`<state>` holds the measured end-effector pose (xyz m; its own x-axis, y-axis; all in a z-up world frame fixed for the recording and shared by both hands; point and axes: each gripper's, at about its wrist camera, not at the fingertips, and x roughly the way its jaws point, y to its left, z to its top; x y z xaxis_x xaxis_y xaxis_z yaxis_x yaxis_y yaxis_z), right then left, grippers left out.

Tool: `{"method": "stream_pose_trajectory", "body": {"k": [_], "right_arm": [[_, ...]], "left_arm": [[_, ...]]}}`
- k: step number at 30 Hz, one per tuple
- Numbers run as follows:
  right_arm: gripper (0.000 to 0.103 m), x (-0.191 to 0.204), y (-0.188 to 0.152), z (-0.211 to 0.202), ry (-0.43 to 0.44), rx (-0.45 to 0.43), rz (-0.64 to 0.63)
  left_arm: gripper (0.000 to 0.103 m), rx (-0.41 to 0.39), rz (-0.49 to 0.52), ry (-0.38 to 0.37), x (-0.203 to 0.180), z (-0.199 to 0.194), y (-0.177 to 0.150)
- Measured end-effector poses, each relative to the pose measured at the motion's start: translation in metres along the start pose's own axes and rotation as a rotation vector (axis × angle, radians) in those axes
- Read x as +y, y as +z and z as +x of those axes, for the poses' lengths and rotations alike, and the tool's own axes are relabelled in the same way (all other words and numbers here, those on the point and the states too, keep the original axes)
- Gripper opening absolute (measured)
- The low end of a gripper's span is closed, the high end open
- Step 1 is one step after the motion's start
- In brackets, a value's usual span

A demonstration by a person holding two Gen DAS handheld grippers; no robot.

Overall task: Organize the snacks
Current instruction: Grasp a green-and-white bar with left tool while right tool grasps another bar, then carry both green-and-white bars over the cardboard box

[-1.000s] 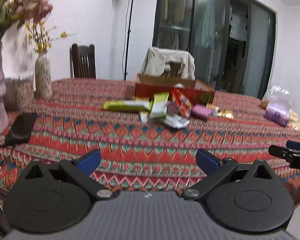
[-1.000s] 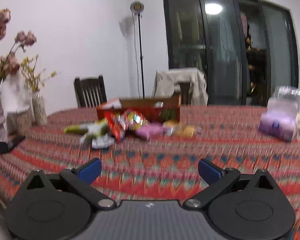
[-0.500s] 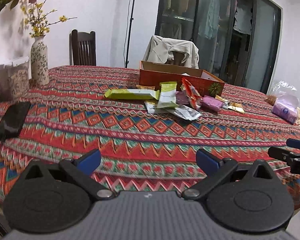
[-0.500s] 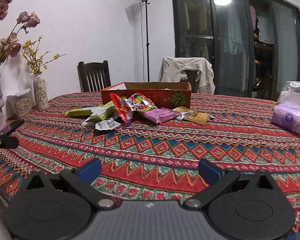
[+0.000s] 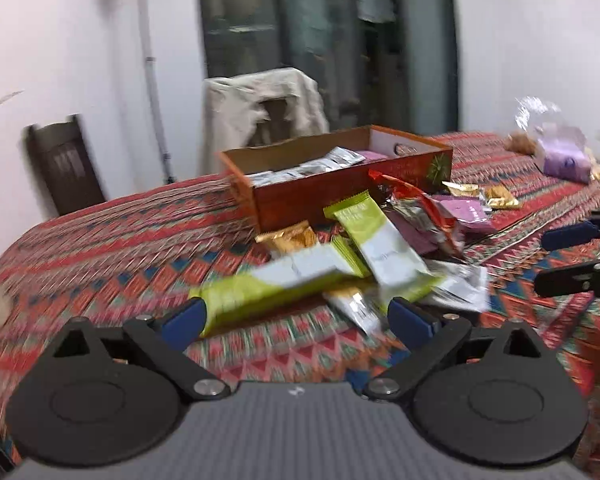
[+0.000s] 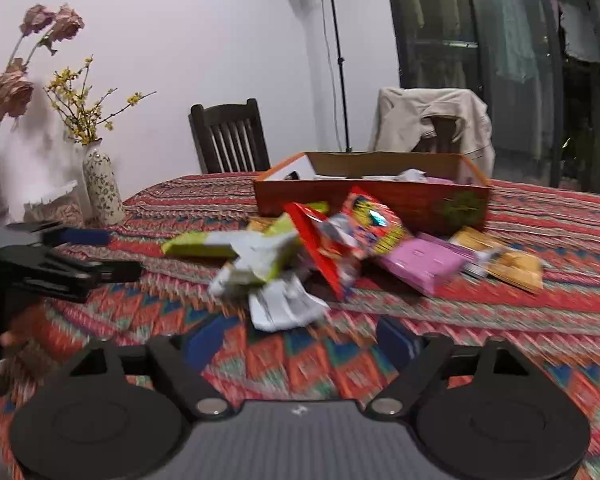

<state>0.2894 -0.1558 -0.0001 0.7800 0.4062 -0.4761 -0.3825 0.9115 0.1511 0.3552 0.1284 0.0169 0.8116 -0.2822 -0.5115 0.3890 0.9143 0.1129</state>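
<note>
A pile of snack packets lies on the patterned tablecloth in front of an open red-brown box [image 5: 340, 192] [image 6: 380, 196] that holds some packets. The pile has long green-and-white bars [image 5: 268, 288] [image 6: 256, 256], a red packet [image 5: 432, 208] [image 6: 324, 248], a pink packet [image 6: 420, 264], gold packets [image 6: 512, 268] and a white wrapper [image 6: 284, 308]. My left gripper [image 5: 296, 320] is open and empty, just short of the green bars. My right gripper [image 6: 300, 340] is open and empty, just short of the white wrapper. Each gripper shows at the edge of the other's view.
Flower vases [image 6: 100, 188] stand at the table's left side. A purple bag [image 5: 564, 156] and other packets sit at the right. Two chairs [image 6: 228, 136] stand behind the table, one draped with a beige jacket [image 6: 432, 120]. A lamp stand [image 6: 340, 60] is by the wall.
Both grippers have moved forward over the table and close up to the snack pile. Both stay open and empty.
</note>
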Motion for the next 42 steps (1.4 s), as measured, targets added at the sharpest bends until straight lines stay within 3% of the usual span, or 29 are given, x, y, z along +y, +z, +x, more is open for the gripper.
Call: {"method": "stream_pose_trajectory", "body": {"k": [2,5,8,10,11,14,16,18,21,25,31,35,39,42], "right_arm": [[0.070,0.012,0.014,0.027,0.015,0.011,-0.006],[0.067,0.025,0.032,0.062,0.052,0.029,0.002],[0.066,0.037,0.047,0.098,0.045,0.044,0.007],[0.066,0.042,0.057,0.120,0.016,0.059,-0.008],[0.066,0.043,0.059,0.130,-0.002,0.066,-0.011],[0.064,0.047,0.065,0.153,-0.044,0.083,-0.032],[0.057,0.050,0.065,0.164,-0.074,0.097,-0.064],[0.051,0.051,0.062,0.171,-0.097,0.115,-0.083],[0.039,0.053,0.061,0.173,-0.094,0.116,-0.095],[0.038,0.055,0.058,0.153,-0.059,0.117,-0.094],[0.038,0.058,0.030,0.074,-0.021,0.093,-0.094],[0.038,0.054,-0.006,0.017,-0.040,0.111,-0.078],[0.038,0.042,-0.042,-0.032,-0.084,0.127,-0.015],[0.038,0.033,-0.062,-0.064,-0.122,0.113,0.039]], "left_arm": [[0.099,0.020,0.066,-0.044,0.010,0.029,0.011],[0.098,0.060,0.139,-0.112,0.022,0.068,0.018],[0.097,0.118,0.158,-0.172,0.034,0.094,0.019],[0.086,0.172,0.136,-0.203,0.044,0.109,0.016],[0.085,0.184,0.107,-0.211,0.049,0.113,0.014],[0.072,0.183,0.027,-0.224,0.060,0.108,0.008],[0.053,0.177,0.014,-0.207,0.061,0.097,0.004],[0.040,0.182,-0.010,-0.186,0.058,0.083,-0.001],[0.039,0.209,-0.071,-0.144,0.051,0.060,-0.007],[0.039,0.241,-0.158,-0.029,0.034,0.024,-0.014],[0.039,0.150,-0.310,0.093,-0.004,-0.045,-0.040],[0.039,0.145,-0.428,0.053,-0.038,-0.080,-0.060],[0.039,0.142,-0.442,0.076,-0.069,-0.105,-0.069],[0.039,0.149,-0.407,0.045,-0.090,-0.119,-0.069]]}}
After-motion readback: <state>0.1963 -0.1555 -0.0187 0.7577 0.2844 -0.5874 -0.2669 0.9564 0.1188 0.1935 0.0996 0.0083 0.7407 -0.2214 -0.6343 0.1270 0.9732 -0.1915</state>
